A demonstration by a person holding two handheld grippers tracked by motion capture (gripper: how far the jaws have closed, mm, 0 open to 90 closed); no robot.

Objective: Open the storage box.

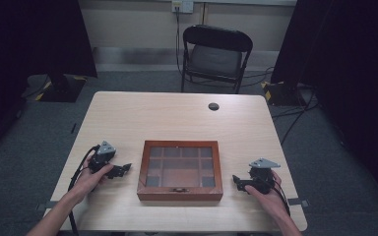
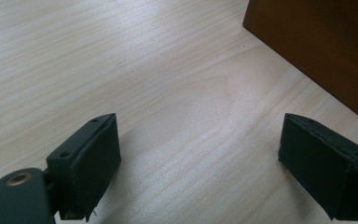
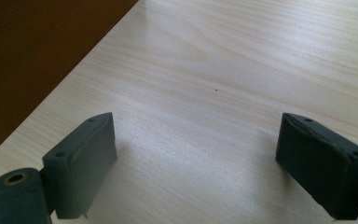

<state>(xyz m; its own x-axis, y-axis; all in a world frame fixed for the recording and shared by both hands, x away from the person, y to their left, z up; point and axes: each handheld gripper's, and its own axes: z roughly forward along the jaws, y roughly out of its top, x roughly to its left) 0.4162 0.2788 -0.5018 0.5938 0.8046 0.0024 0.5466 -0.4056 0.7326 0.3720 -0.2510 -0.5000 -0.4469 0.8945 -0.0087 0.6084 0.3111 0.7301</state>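
A wooden box (image 1: 180, 169) with a glass lid sits shut near the front middle of the desk (image 1: 177, 113); the left claw (image 1: 123, 169) rests just beside its left wall, jaws wide apart, holding nothing; the right claw (image 1: 237, 181) mirrors it at the right wall, equally wide and empty.

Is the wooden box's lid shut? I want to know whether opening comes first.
Shut: the glass-topped lid lies flat on the wooden box, its front clasp down.
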